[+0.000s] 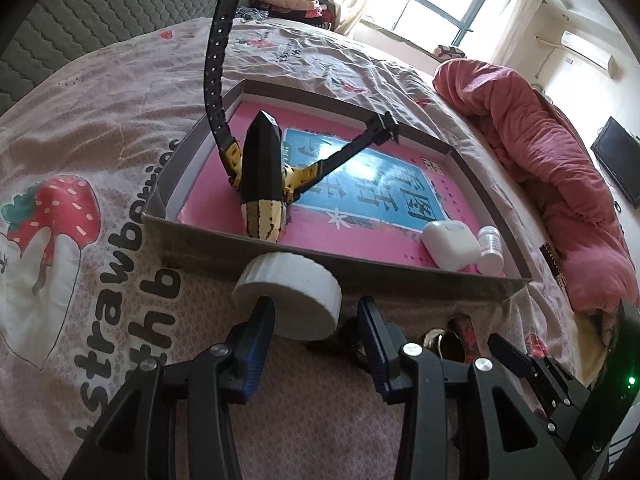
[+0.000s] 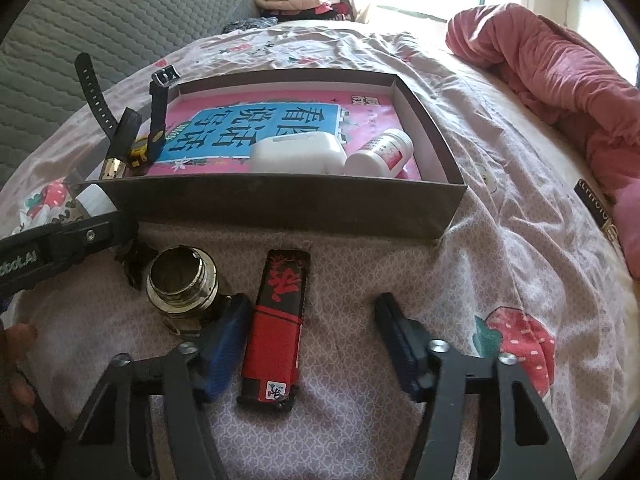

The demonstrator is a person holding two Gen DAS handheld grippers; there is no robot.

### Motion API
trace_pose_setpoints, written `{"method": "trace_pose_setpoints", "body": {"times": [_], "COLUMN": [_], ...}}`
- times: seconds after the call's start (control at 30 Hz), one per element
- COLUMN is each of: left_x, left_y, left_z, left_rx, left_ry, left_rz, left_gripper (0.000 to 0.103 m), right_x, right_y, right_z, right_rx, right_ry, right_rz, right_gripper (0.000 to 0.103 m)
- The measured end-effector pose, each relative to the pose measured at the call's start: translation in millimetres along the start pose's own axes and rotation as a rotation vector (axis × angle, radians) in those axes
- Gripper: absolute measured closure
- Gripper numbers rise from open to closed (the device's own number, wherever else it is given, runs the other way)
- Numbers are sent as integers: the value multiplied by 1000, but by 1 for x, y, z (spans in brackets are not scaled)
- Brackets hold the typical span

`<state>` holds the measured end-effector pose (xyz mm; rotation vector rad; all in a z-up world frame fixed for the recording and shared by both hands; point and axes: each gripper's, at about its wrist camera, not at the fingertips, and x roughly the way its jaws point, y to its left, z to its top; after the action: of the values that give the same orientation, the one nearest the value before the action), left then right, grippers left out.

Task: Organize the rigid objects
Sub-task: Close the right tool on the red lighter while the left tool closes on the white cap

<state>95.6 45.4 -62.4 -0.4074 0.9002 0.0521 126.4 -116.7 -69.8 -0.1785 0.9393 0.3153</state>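
Step in hand: loading loose items from the bed into the box (image 1: 208, 248).

- Left hand-held gripper (image 1: 316, 316) spread around the white round tub (image 1: 288, 296), near the box's near wall; pads not clearly pressing.
- Right hand-held gripper (image 2: 310, 340) spread; red-black lighter (image 2: 276, 328) lies between its jaws on the bedsheet, left pad just beside it.
- Next: pinch, lift over the wall.
- Only right view shows lighter and glass jar (image 2: 182, 280) plainly; left view shows watch (image 1: 260, 168) standing in box.

daylight poured from the window (image 1: 432, 4) at the back, blown out to white glare in the right wrist view. both views were sharp at centre, with bent, dark-vignetted fisheye edges and soft shadows.
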Motion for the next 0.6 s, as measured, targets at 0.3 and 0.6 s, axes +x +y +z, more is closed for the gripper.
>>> {"method": "trace_pose_setpoints", "body": {"times": [0.3, 0.6], "left_x": [3, 2], "left_y": [8, 17], "left_z": [2, 3], "left_rx": [12, 21], "left_ry": [-11, -11], "left_rz": [-23, -56], "left_gripper": [60, 74], "right_x": [-5, -15], "right_y": [1, -14], "right_z": [2, 3], "right_rx": [-30, 20], "right_ry": [4, -6], "right_rz": [20, 76], "right_gripper": [80, 80]}}
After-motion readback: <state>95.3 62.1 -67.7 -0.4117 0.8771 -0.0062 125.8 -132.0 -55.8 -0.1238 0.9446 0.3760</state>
